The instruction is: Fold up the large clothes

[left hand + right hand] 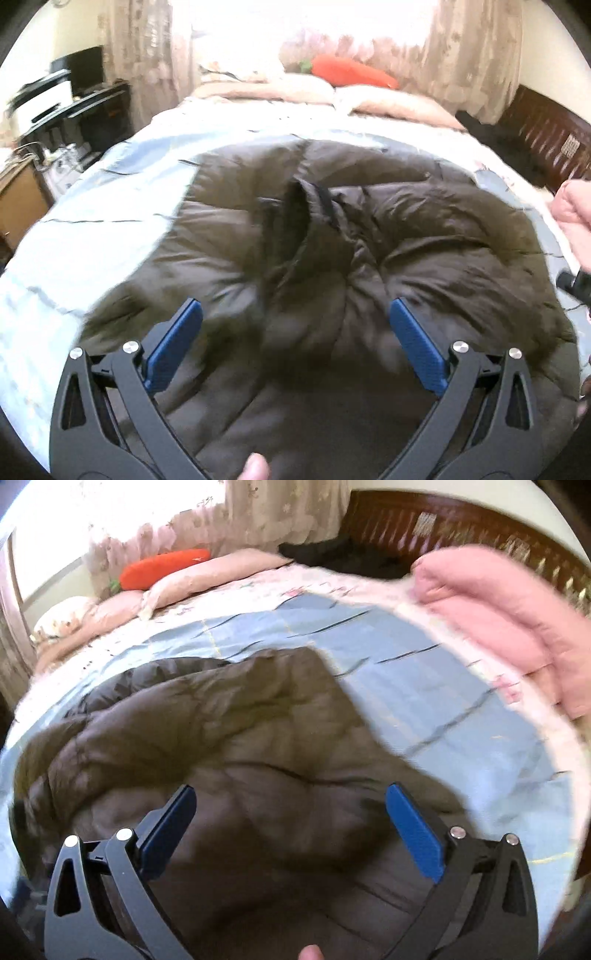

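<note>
Only right-wrist view: folded pink blanket [517, 627] beyond brown jacket [221, 775].

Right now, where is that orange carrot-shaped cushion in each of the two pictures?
Left wrist view: the carrot cushion lies at the top, right of centre, at the bed's far end by the curtains.
Right wrist view: the carrot cushion lies upper left, behind the beige pillows.
Shared landmark: the brown padded jacket spread on the blue bedspread, under both open grippers.
</note>
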Tool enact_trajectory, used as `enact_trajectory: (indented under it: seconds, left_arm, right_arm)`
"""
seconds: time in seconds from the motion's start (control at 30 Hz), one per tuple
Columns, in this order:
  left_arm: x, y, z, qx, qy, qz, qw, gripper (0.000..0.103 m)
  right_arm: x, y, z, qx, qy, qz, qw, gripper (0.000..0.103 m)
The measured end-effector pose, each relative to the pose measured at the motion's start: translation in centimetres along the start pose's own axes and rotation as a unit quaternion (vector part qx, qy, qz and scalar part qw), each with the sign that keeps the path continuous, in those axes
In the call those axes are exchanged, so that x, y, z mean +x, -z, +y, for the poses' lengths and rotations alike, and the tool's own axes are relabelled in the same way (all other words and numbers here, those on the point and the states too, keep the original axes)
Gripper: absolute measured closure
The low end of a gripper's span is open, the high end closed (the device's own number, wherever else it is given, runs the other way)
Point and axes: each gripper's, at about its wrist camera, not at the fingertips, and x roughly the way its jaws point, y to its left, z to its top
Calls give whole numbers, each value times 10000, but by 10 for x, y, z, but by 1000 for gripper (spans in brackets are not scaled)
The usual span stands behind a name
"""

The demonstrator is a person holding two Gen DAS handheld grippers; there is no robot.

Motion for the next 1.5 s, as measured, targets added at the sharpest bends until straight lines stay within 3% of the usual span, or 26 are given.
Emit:
enact_trajectory:
  seconds: [0.1,0.17,0.2,0.27,0.3,0.33,0.4,0.43,0.47,0.5,0.53,0.57,0.6,0.63,0.7,0.8,0.87,1.0,1.13,1.27,1.33,1.37,1.4,1.43,1.47,1.5]
  left_arm:
    - [-32,17,16,-7,-216,431,9988,2]
    - [-44,32,31,-3,-434,723,9964,2]
    - [-49,40,39,27,-681,935,9933,2]
    - [-68,53,57,-37,-981,1035,9898,2]
    - [-81,56,67,-147,-997,945,9904,2]
    - [-93,59,76,-217,-1082,862,9901,2]
    - [-103,69,88,-330,-1137,923,9887,2]
    - [-103,75,94,-426,-824,1134,9892,2]
    - [-97,85,103,-656,-106,1577,9852,2]
    - [-94,97,114,-1117,388,1767,9771,2]
    - [-95,106,122,-1504,616,1780,9705,2]
    - [-93,121,136,-2158,999,1805,9544,2]
    - [-90,137,149,-2828,1418,1836,9307,2]
    - [-84,154,159,-3363,1666,1859,9081,2]
    - [-76,177,166,-3866,1800,1859,8852,2]
    - [-62,200,170,-4242,1928,1701,8683,2]
    - [-59,199,171,-4408,2062,1427,8618,2]
    - [-43,192,168,-4520,2251,1145,8555,2]
    - [-30,180,161,-4581,2395,869,8516,2]
    - [-11,171,149,-4885,2931,554,8200,2]
    - [-4,170,144,-4932,2886,488,8192,3]
    - [-2,170,142,-4911,2848,453,8220,10]
    - [-2,171,141,-4877,2776,444,8265,15]
    - [-1,174,140,-4838,2602,508,8341,35]
    - [-1,178,140,-4823,2426,596,8396,63]
    - [-1,186,142,-4856,2326,627,8403,70]
  right_arm:
    - [-3,13,-37,-22,1060,642,9923,1]
    - [-12,21,-73,395,2344,944,9667,1]
    - [-25,21,-84,538,2640,775,9599,1]
    - [-63,18,-95,599,2702,-38,9609,1]
    - [-81,16,-94,443,2575,-496,9640,1]
    - [-86,16,-91,224,2333,-513,9708,1]
    - [-68,24,-88,-72,1587,545,9858,1]
    - [-53,39,-91,-34,890,1344,9869,1]
    - [-45,58,-98,328,215,1962,9798,4]
    - [-45,73,-106,773,-250,2249,9710,8]
    - [-47,93,-118,1405,-700,2519,9549,8]
    - [-48,107,-126,1833,-1004,2679,9405,8]
    - [-50,129,-134,2270,-1101,2881,9238,8]
    - [-52,146,-139,2500,-1018,2916,9177,8]
    - [-51,172,-144,2876,-1190,2837,9070,8]
    - [-39,195,-143,3144,-1610,2677,8964,9]
    - [-27,204,-144,3360,-1906,2513,8875,9]
    - [-5,217,-143,4122,-2374,2284,8495,9]
    - [5,210,-137,4160,-2790,1884,8448,9]
    - [16,203,-129,4221,-3028,1674,8379,9]
    - [25,200,-119,3985,-3015,1675,8498,11]
    - [25,197,-115,3855,-2906,1484,8631,23]
    - [25,192,-112,3801,-2751,1329,8730,47]
    - [24,191,-109,3792,-2693,1181,8773,55]
    - [26,189,-105,3798,-2719,1095,8774,64]
    - [27,191,-101,3803,-2717,985,8786,71]
